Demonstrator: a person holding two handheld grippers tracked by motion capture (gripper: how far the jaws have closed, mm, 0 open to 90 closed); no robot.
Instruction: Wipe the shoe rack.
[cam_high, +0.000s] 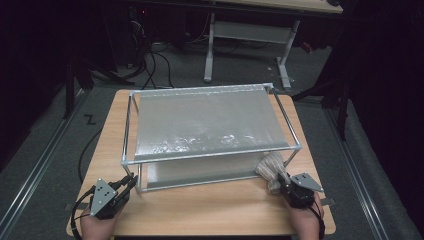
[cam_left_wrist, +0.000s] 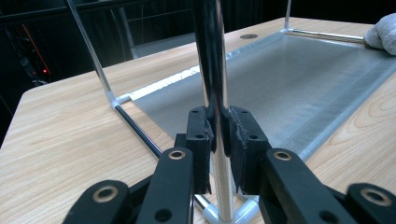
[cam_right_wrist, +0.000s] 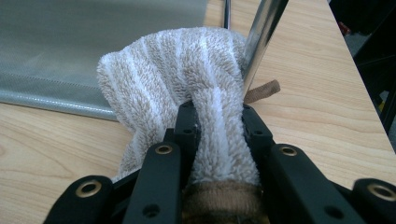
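A two-tier metal rack (cam_high: 212, 123) with grey mesh shelves stands on the wooden table (cam_high: 210, 210). My left gripper (cam_high: 129, 184) is shut on the rack's front left upright post (cam_left_wrist: 215, 84), its pads (cam_left_wrist: 200, 135) pressed on either side near the base. My right gripper (cam_high: 283, 181) is shut on a beige and white striped towel (cam_right_wrist: 187, 84), bunched against the front right post (cam_right_wrist: 261, 37) by the lower shelf (cam_right_wrist: 70, 51). That towel (cam_high: 271, 167) lies at the rack's front right corner and shows far off as a pale lump (cam_left_wrist: 383, 30) in the left gripper view.
The table's front strip (cam_high: 210, 210) lies bare between my two hands. Beyond the table are a dark floor, cables (cam_high: 155, 65) and the white legs of another desk (cam_high: 247, 37). The right table edge (cam_right_wrist: 359, 84) runs close to the towel.
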